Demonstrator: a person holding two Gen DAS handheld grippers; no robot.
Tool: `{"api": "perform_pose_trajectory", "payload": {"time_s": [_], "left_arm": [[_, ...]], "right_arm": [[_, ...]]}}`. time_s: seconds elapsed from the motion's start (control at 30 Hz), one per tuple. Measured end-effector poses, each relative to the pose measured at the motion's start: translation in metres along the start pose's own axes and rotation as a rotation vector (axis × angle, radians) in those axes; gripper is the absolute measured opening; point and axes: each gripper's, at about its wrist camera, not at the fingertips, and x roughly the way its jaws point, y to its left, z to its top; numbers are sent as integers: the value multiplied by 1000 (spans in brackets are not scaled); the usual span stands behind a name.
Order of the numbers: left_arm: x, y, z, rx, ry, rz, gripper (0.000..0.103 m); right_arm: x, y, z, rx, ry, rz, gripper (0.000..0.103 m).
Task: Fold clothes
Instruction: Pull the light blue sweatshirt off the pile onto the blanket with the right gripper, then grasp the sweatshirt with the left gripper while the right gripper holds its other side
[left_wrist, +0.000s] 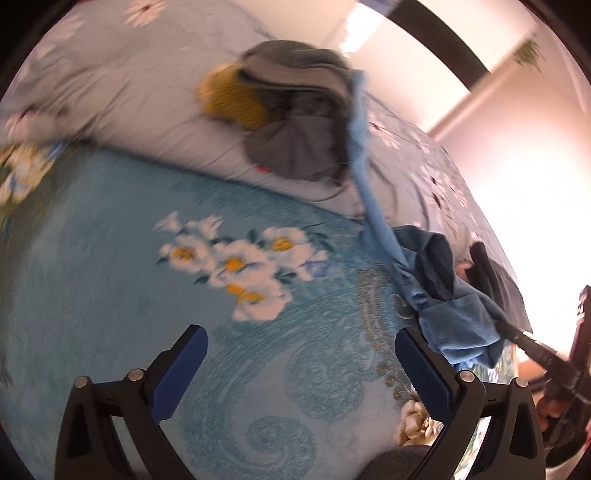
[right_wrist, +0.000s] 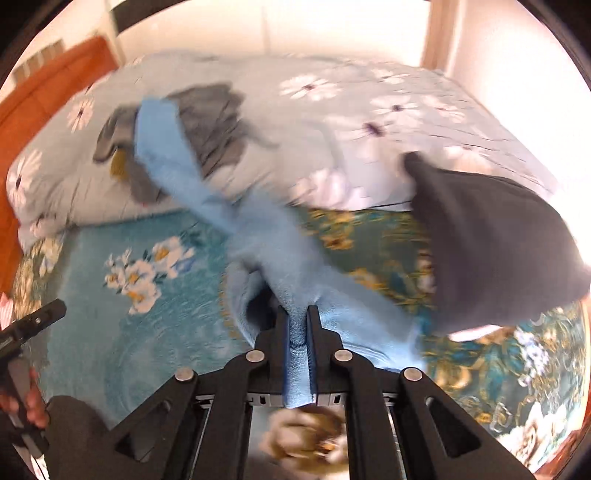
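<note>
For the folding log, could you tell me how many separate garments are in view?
4, perhaps more buried: a light blue garment in the right gripper, a dark garment beside it, and grey and yellow pieces piled on the duvet.

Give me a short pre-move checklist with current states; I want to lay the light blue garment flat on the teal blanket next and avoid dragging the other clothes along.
1. Right gripper clamped on the light blue garment: ok, jaws shut on a bunch of the fabric.
2. Left gripper free to take a second hold: ok, jaws wide open, nothing between them.
3. Garment free of the grey clothes pile: not ok, its far end lies across the pile.
4. Dark garment separate from the blue one: cannot tell; they overlap in view.
5. Bare patch of teal blanket for laying out: ok, it shows beneath the left gripper.
6. Sharp view: not ok, both pictures are motion-blurred.
</note>
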Motion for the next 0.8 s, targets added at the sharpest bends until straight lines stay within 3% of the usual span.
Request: {"api": "perform_pose_trajectory", "payload": {"time_s": [0.1, 0.2, 0.3, 0.6, 0.7, 0.8], "left_arm": [[13, -34, 17, 91, 22, -22, 103], [42, -52, 31, 99, 68, -27, 103], [77, -54, 46, 37, 114, -16, 103], [147, -50, 83, -53, 152, 28, 102], [159, -45, 86, -92, 167, 19, 96], [171, -41, 89, -131, 181, 9, 82]], "right_arm": [[-22, -33, -4, 69, -35, 30, 4], [-27, -57, -14, 101, -40, 21, 3], [-26, -80, -20, 141, -42, 20, 3], [-17, -116, -30, 224, -43, 44, 3], [-13, -122, -32, 238, -35, 43, 4], [-9, -127, -34, 253, -25, 41, 4]]}}
